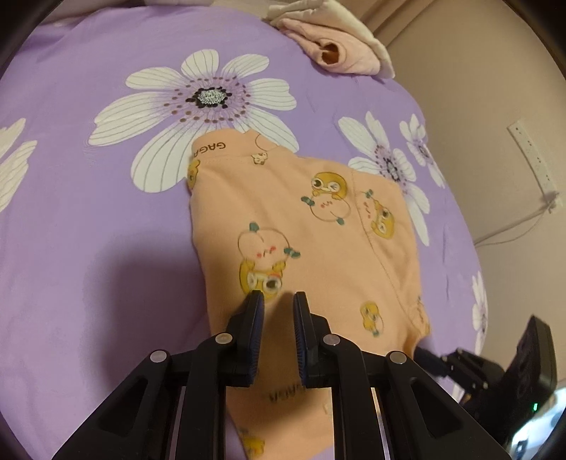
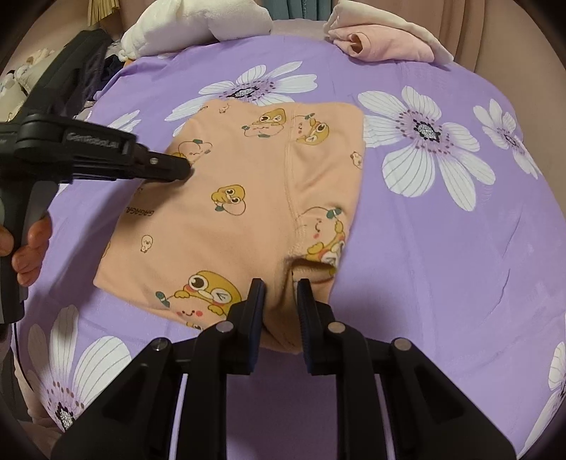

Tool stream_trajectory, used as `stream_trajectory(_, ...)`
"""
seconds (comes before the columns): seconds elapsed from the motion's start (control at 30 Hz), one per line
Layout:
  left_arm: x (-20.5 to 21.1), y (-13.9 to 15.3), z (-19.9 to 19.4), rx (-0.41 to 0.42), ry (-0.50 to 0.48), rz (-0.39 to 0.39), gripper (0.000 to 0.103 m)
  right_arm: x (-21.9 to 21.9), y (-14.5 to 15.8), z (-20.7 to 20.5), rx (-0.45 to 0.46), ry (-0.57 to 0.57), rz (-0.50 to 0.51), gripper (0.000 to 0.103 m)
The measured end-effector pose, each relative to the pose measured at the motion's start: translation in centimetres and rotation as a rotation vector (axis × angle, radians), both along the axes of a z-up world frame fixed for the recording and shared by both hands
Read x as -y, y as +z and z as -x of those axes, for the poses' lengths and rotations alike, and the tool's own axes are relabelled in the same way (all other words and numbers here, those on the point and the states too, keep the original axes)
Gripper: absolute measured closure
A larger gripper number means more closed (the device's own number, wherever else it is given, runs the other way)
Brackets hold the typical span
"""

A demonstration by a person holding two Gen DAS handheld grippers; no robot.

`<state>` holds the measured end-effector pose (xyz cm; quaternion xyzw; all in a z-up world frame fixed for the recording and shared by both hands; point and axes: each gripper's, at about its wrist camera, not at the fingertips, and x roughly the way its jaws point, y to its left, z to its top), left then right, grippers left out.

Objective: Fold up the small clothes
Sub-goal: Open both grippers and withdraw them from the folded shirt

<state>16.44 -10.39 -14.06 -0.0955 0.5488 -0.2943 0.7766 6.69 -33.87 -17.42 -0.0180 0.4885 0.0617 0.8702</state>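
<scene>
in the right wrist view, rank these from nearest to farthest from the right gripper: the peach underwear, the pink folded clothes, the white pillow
From the right gripper:
1. peach underwear, right at its tips.
2. and 3. pink folded clothes, far right, and white pillow, far left: too close to call.

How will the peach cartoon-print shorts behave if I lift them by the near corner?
The peach shorts are thin knit lying flat, so they'll probably drape limply and unfold. They look light. The purple bedsheet looks smooth, so pushing may slide or bunch them.
</scene>
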Motion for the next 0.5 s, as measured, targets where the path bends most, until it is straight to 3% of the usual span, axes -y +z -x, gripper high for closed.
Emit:
stream_trajectory(0.2, -1.2, 1.7, 4.4, 0.099, -0.061, -0.010, 0.090, 0.0, 1.2, 0.8, 0.051, -0.011, -0.012, 0.083)
stream_trajectory(0.37, -1.4, 0.8, 6.3, 0.118, -0.088, -0.047, 0.090, 0.2, 0.8, 0.2, 0.046, -0.035, -0.013, 0.083)
stream_trajectory(0.5, -1.4, -1.0, 6.8, 0.068, -0.098, -0.063, 0.090, 0.2, -0.2, 0.2, 0.020, -0.041, -0.009, 0.083)
